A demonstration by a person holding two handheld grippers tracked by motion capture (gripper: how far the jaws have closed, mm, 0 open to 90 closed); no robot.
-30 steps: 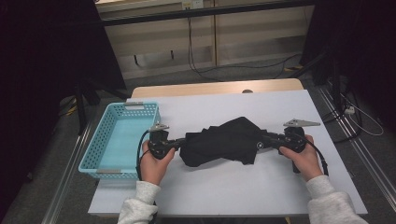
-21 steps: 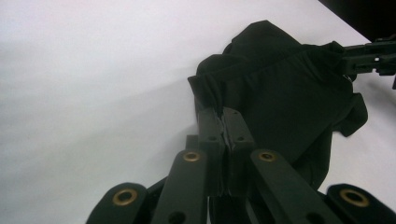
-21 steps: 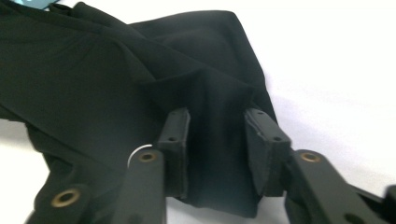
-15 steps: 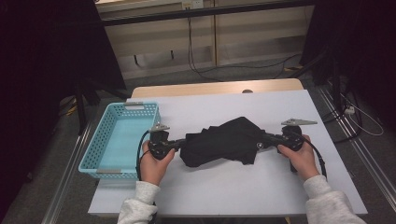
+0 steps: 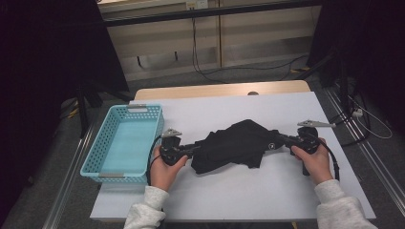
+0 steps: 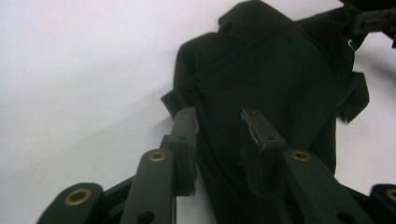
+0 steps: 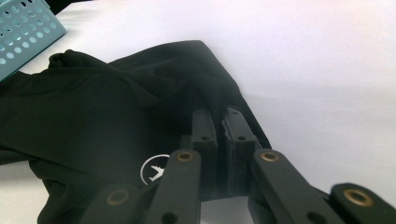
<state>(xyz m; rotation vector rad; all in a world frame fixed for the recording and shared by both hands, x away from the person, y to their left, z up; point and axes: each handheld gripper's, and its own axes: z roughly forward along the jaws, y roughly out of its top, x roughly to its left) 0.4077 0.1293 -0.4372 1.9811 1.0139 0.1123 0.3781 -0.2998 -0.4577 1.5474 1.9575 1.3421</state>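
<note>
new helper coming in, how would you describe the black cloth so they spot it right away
On the white table, right of the light blue basket, lies a crumpled black garment between the two grippers. It is the one dark soft thing there, with a small white round logo.

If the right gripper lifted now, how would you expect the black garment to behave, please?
Probably floppy: the black garment lies bunched in soft folds, so it would sag and trail from the right gripper, pinched on its edge. It looks thin and light. On the smooth white table it would likely drag easily.

The high view looks forward and down from six o'clock; both gripper views sit close, sharing the black garment (image 5: pixel 234 145) at centre.
</note>
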